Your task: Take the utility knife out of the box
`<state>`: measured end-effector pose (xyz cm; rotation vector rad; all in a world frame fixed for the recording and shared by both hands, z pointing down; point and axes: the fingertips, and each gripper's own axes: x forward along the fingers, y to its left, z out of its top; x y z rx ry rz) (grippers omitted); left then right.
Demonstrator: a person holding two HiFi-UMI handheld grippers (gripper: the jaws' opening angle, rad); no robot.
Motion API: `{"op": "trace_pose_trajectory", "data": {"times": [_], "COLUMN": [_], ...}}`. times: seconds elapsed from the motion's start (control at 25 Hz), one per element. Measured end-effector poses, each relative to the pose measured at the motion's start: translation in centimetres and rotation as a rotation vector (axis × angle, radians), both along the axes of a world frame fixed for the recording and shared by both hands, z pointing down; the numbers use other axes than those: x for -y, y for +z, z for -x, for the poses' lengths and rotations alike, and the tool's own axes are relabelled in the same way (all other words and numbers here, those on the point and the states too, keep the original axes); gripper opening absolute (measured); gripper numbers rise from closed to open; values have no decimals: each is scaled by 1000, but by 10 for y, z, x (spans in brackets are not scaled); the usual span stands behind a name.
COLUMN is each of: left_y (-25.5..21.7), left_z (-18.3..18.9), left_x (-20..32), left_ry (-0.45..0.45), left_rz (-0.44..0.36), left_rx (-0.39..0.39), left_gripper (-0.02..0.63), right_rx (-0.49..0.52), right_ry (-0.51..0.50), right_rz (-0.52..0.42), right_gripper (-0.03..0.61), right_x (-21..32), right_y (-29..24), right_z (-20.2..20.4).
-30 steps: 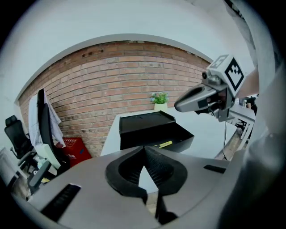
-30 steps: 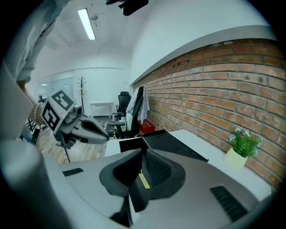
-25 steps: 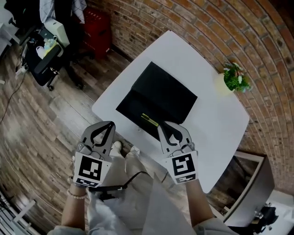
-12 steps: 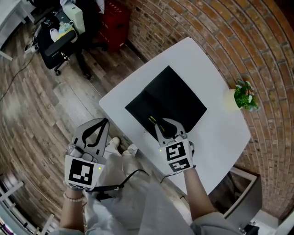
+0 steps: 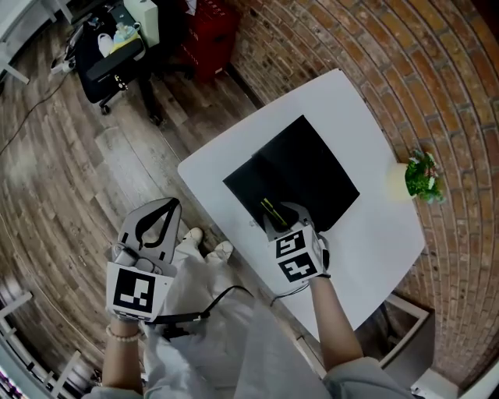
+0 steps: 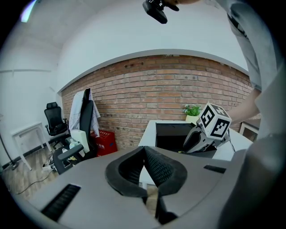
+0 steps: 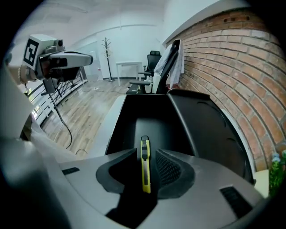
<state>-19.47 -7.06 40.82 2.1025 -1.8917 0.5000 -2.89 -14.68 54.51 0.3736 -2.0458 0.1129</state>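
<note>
A yellow-green utility knife (image 5: 270, 210) lies in the near half of an open black box (image 5: 304, 160) on a white table (image 5: 378, 234). My right gripper (image 5: 282, 215) is lowered into the box. In the right gripper view the knife (image 7: 145, 166) lies lengthwise between the open jaws of that gripper (image 7: 145, 151), with a gap on each side. The box lid (image 7: 208, 129) lies flat to the right. My left gripper (image 5: 160, 222) is off the table's near-left corner, over the floor. In the left gripper view that gripper (image 6: 144, 151) is shut with nothing in it.
A small potted plant (image 5: 421, 178) stands at the table's far right edge. A red crate (image 5: 209, 23) and an office chair (image 5: 117, 54) stand on the wooden floor at the back left, by the brick wall. A person's legs and shoes (image 5: 207, 243) are below the near edge.
My right gripper has sunk and moved forward into the box until its jaws straddle the knife. The left gripper has drifted a little and stayed shut.
</note>
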Motion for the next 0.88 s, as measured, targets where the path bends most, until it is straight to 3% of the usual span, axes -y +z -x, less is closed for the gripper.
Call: {"op": "trace_pose_trajectory", "data": {"times": [0.28, 0.64, 0.88], "left_y": [2, 0, -6], "left_z": [11, 14, 11], "left_x": [-6, -7, -6], "left_ry": [-22, -15, 11], "left_rz": [0, -7, -19], "left_rx": [-2, -4, 6], "left_gripper": [18, 18, 18], "right_rx": [-87, -76, -18], "right_ry": [1, -53, 12], "right_rz": [22, 32, 23], "right_gripper": [112, 81, 80], "right_x": [1, -6, -4], "right_y": [12, 14, 4], "right_z": [-1, 2, 4]}}
